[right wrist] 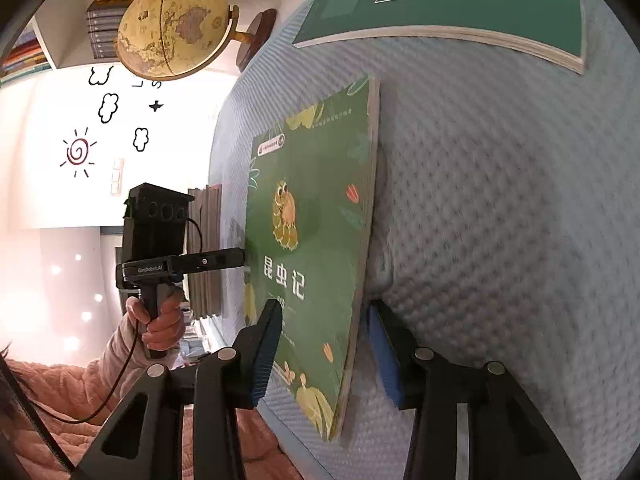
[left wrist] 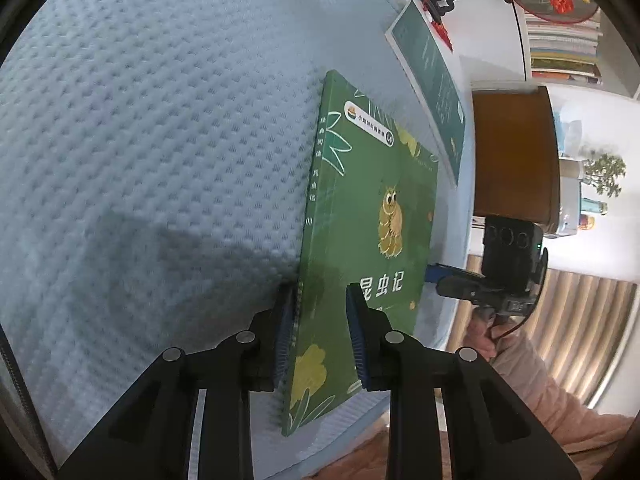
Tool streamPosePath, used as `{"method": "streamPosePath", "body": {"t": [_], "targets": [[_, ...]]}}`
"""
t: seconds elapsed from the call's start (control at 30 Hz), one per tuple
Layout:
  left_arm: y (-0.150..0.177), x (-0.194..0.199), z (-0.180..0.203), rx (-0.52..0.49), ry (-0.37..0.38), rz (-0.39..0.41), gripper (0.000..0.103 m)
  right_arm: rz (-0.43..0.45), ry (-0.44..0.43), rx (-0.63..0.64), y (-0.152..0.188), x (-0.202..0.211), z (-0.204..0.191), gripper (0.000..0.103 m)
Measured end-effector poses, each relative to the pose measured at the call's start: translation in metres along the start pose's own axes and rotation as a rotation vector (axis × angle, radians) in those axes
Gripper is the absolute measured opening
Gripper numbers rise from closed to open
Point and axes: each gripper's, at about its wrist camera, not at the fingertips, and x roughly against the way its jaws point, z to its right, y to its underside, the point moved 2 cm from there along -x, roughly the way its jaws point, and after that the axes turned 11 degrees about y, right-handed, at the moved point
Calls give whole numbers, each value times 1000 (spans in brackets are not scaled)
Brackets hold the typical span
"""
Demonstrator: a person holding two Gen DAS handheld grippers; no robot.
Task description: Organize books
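Note:
A green book [left wrist: 372, 216] with a yellow insect on its cover lies on a light blue dimpled mat [left wrist: 160, 140]. My left gripper [left wrist: 320, 320] straddles its spine edge, one pad against the spine and the other on the cover, shut on it. In the right wrist view the same green book [right wrist: 316, 220] has its page edge raised off the mat [right wrist: 500, 220]. My right gripper [right wrist: 324, 352] straddles that edge with a gap at each pad, open. A teal book [right wrist: 440, 0] lies flat farther off, also the teal book [left wrist: 432, 80].
A globe [right wrist: 176, 28] stands past the mat's edge, below shelves of books [right wrist: 108, 12]. A brown box [left wrist: 512, 152], a small plant [left wrist: 604, 172] and more shelved books [left wrist: 560, 40] sit beyond the other edge. A pink sleeve [left wrist: 540, 380] is close by.

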Motion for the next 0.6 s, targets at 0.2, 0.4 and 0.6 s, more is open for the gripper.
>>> {"method": "streamPosePath", "body": {"t": [0.2, 0.4, 0.6], "targets": [[-3, 2, 0, -2, 19, -27, 24, 1, -10, -28, -9, -3, 9, 20], [-7, -1, 10, -23, -58, -23, 22, 18, -5, -50, -16, -2, 16, 10], [1, 1, 14, 11, -148, 2, 20, 42, 26, -60, -15, -1, 11, 11]]}}
